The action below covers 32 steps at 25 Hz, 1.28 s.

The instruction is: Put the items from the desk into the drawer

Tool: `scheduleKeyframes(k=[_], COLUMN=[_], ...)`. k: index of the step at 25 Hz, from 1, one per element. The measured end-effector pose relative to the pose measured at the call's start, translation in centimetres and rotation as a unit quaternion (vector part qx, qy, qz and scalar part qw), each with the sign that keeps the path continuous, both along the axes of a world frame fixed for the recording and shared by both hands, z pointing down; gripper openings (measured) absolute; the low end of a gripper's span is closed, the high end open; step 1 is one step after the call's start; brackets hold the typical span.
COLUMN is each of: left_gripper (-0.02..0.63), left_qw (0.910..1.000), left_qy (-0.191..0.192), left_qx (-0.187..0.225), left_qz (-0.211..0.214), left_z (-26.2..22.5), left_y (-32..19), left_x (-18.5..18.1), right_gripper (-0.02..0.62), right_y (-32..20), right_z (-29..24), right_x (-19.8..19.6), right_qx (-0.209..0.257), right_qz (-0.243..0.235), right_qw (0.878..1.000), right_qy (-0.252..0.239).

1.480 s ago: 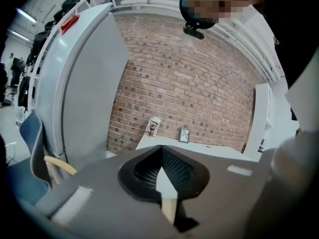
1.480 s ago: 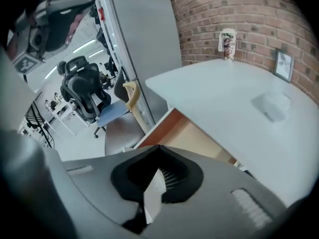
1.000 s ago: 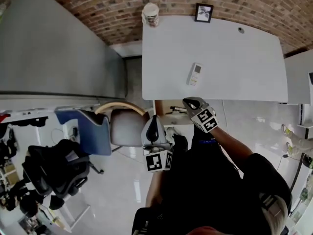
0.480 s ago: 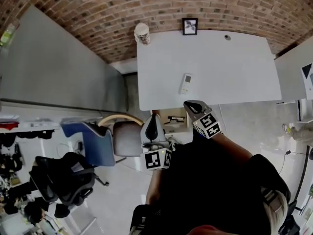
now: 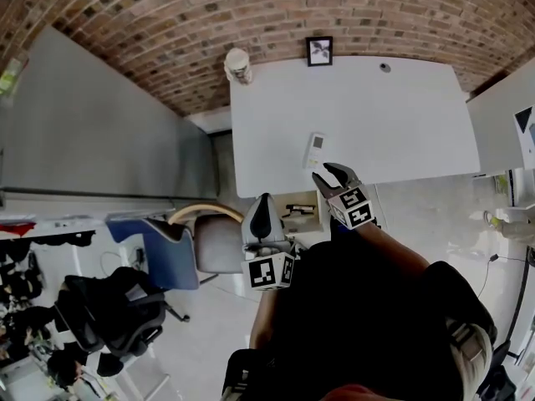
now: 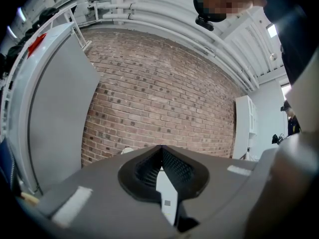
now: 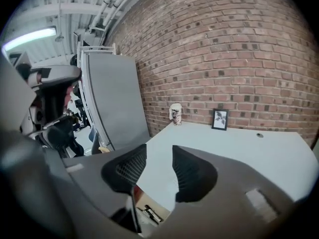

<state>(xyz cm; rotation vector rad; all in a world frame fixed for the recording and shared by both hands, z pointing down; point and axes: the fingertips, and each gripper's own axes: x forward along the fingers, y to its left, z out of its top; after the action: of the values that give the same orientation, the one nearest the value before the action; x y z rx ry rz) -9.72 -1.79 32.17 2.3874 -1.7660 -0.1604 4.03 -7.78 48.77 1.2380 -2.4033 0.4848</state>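
A white remote (image 5: 315,149) lies near the front edge of the white desk (image 5: 393,132). My right gripper (image 5: 326,174) stands open just in front of the remote, over the desk's edge, with nothing between its fingers; in the right gripper view (image 7: 159,156) the remote is hidden. Below the edge an open drawer (image 5: 297,210) holds a few dark items (image 7: 149,211). The left gripper (image 5: 264,200) hangs shut and empty left of the drawer; its own view (image 6: 161,148) looks at the brick wall. A paper cup (image 5: 237,63) and a framed picture (image 5: 318,50) stand at the desk's back.
A grey partition (image 5: 100,132) runs along the desk's left. A beige chair (image 5: 213,239) and a blue chair (image 5: 159,241) stand left of the drawer, a black office chair (image 5: 109,307) farther left. A white cabinet (image 5: 501,124) adjoins the desk's right.
My right gripper has come up from over the drawer toward the desk edge, closer to the remote, and its jaws now stand apart. The left gripper has stayed in place.
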Motion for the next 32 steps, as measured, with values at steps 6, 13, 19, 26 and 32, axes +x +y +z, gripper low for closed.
scheduleKeyframes(k=[6,13,19,26,32], left_gripper=[0.015,0.015,0.015,0.015,0.015], left_qw=[1.0,0.9999,0.9996,0.999,0.9985], left_qy=[0.0,-0.002,0.001,0.001,0.001], left_qx=[-0.005,-0.013,-0.027,-0.043,-0.052], left_qz=[-0.006,-0.01,-0.012,-0.012,-0.015], left_z=[-0.1,0.1,0.9,2.0,2.4], left_y=[-1.5,-3.6,-5.6,-8.0,-9.4], left_x=[0.2,0.8,1.0,1.2,1.2], right_gripper=[0.24,0.318,0.345,0.36,0.38], right_y=[-3.1,-5.6,-7.3,-9.1,-9.5], right_z=[3.6,8.9,13.8,18.4,21.6], right_x=[1.1,2.1,2.6,3.0,3.1], right_qx=[-0.051,-0.131,-0.191,-0.243,-0.28], right_qz=[0.034,0.073,0.096,0.116,0.125], right_qw=[0.998,0.989,0.977,0.962,0.95], right_qy=[0.004,0.003,0.017,0.035,0.052])
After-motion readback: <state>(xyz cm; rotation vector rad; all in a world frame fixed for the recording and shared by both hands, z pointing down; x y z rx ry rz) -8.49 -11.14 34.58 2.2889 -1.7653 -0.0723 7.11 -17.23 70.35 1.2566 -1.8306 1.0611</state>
